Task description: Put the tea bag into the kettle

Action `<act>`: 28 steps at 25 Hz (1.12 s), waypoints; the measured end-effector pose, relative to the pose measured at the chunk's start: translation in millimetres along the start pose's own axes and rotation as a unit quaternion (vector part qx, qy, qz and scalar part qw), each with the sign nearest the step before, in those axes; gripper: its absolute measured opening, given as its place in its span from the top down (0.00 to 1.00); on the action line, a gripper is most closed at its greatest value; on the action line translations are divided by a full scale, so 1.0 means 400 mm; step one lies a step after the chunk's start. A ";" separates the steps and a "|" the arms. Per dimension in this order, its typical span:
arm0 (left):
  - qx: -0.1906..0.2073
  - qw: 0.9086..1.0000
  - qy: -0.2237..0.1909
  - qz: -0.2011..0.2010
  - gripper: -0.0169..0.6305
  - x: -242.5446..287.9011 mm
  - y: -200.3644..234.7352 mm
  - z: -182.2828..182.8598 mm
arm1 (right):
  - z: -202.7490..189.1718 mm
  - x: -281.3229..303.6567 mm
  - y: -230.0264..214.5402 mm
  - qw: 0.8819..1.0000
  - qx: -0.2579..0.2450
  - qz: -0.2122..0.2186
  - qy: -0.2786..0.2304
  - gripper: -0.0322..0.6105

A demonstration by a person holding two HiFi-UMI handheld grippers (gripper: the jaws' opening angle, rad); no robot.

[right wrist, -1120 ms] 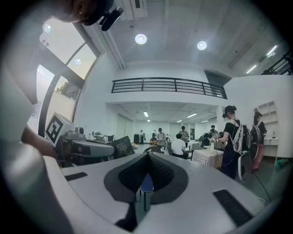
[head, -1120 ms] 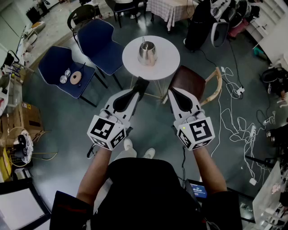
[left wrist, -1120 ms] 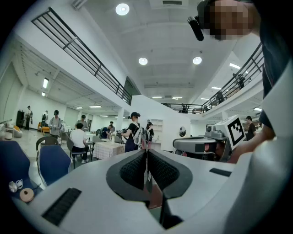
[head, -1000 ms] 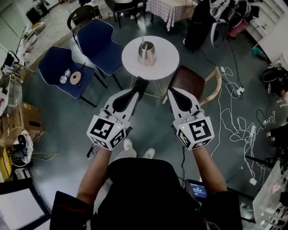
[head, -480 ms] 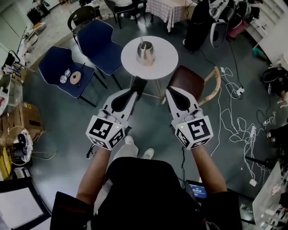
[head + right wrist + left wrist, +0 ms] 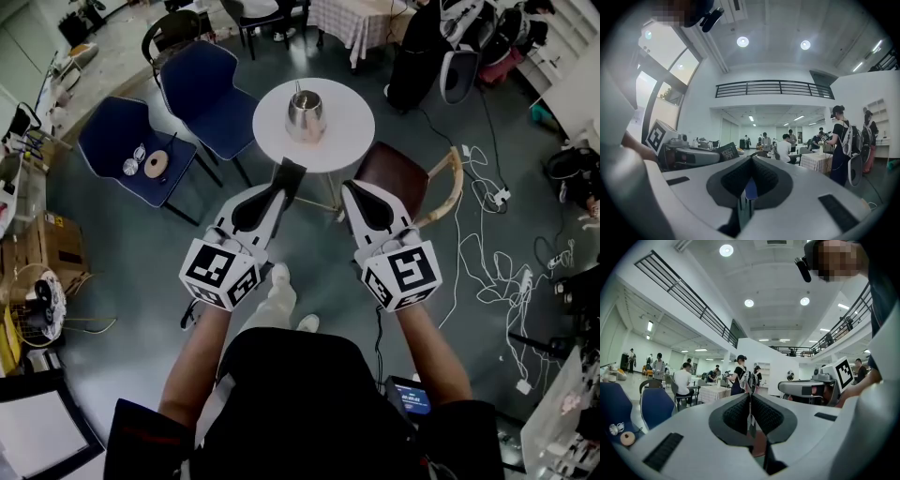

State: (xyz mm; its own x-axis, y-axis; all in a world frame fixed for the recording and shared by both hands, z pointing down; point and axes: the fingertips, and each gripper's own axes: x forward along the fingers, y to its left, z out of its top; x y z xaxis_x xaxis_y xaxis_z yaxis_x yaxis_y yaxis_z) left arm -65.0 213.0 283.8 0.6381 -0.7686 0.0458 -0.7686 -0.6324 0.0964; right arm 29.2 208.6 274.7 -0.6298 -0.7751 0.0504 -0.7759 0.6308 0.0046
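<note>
- Approach leg: the tea bag is pinched in the left tool and rides in the air, short of the round white desk
- The kettle stands on that desk, well ahead of both tools, so nothing has gone in yet
- Left tool is clenched on the bag: in the left gripper view its pads press on a thin strip seen edge-on
- Right tool travels alongside with its jaws together and nothing gripped that I can make out; only a patch of blue shows through the slot behind its tips
- The bag reads as a flat dark packet, sticking out past the left tool's tips in the head view
- Its long axis runs in line with that tool, and its free end aims forward at the near edge of the desk and the kettle beyond
- The right gripper view catches its broad face, tilted, with print too small to read
- Next move, as I judge it: carry the left tool over the desk, get above the kettle's mouth, tip the free end down, then let go
- I can't tell whether a lid sits on the kettle; if one does, the free right tool would have to lift it first
</note>
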 end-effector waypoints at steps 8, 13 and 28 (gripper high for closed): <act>-0.002 1.000 0.001 -0.002 0.93 0.120 0.111 0.007 | 0.006 0.132 -0.097 1.000 -0.001 -0.003 -0.002 0.92; -0.015 1.000 0.001 -0.007 0.93 0.206 0.201 0.017 | 0.002 0.230 -0.163 1.000 0.007 -0.005 0.006 0.92; -0.024 0.999 0.005 -0.029 0.93 0.358 0.500 0.049 | 0.025 0.548 -0.256 0.999 0.004 -0.030 0.025 0.92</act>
State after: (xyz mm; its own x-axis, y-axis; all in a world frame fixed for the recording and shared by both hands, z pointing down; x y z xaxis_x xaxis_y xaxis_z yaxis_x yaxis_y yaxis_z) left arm -128.2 -25.6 290.2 0.6821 -0.7297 0.0479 -0.7274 -0.6703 0.1470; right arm -29.7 -26.3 275.4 -0.5802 -0.8084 0.0992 -0.8123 0.5832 0.0018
